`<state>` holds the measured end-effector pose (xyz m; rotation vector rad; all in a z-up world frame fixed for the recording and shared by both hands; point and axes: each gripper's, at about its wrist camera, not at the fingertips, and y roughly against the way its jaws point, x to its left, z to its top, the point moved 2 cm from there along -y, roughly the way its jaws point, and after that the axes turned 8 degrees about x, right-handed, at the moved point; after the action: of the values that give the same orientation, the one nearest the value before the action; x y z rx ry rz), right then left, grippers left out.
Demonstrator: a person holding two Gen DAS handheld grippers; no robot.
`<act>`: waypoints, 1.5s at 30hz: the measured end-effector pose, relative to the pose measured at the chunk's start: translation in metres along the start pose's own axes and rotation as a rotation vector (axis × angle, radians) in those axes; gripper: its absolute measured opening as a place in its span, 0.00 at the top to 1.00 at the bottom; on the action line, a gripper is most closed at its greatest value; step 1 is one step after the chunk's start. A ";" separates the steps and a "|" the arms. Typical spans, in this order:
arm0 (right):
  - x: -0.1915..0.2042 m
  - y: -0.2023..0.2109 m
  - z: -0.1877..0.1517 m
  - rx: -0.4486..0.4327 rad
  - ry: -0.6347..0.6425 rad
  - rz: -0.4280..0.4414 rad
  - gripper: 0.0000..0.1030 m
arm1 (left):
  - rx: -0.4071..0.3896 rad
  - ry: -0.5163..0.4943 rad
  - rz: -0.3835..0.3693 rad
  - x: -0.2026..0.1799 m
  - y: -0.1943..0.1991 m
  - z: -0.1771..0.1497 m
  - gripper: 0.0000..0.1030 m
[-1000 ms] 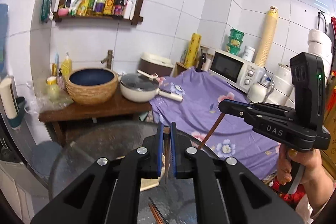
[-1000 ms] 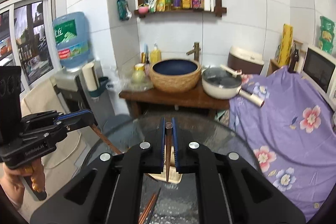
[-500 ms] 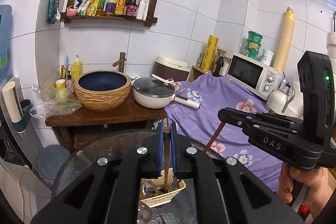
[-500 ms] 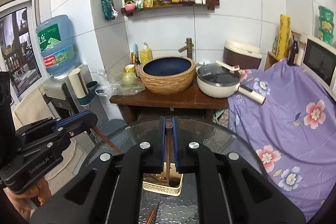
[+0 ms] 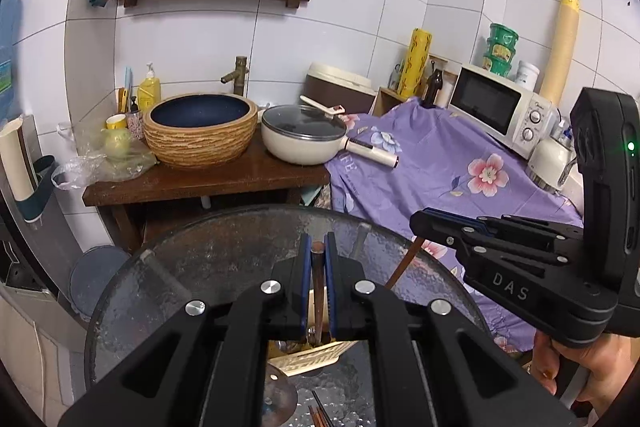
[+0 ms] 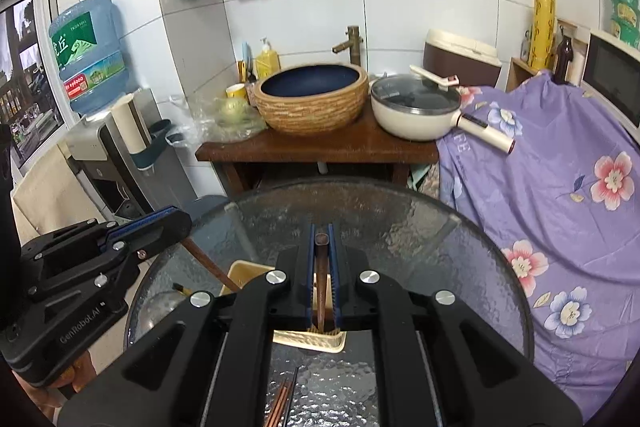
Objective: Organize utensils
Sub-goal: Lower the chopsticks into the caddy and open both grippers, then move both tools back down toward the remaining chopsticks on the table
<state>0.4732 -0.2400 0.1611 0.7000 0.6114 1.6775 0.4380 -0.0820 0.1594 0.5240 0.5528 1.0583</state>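
Note:
In the left wrist view my left gripper is shut on a brown chopstick that points down into a cream utensil basket. Over the basket in the right wrist view, my right gripper is shut on a second brown chopstick. Each gripper also shows in the other's view: the right gripper with its chopstick slanting down, the left gripper likewise. Loose chopsticks lie on the round glass table in front of the basket.
A metal spoon bowl lies by the basket. Behind the table stands a wooden stand with a woven basin and a lidded pan. A purple flowered cloth covers the right side. A water dispenser stands left.
Both grippers have come down toward the glass table, each still holding its chopstick. The basket now sits closer under the fingertips and the chopstick ends reach into it.

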 end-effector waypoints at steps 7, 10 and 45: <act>-0.002 -0.019 -0.016 0.031 -0.008 -0.001 0.93 | 0.031 0.004 0.014 -0.001 -0.019 -0.016 0.94; -0.004 -0.024 -0.021 0.036 -0.006 -0.009 0.93 | 0.043 0.005 0.020 -0.001 -0.025 -0.021 0.94; 0.014 0.049 -0.138 -0.108 0.103 -0.097 0.31 | -0.139 -0.009 0.029 0.001 0.079 -0.112 0.10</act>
<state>0.3378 -0.2401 0.1033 0.5009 0.6123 1.6503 0.3136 -0.0344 0.1261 0.4151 0.4610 1.1132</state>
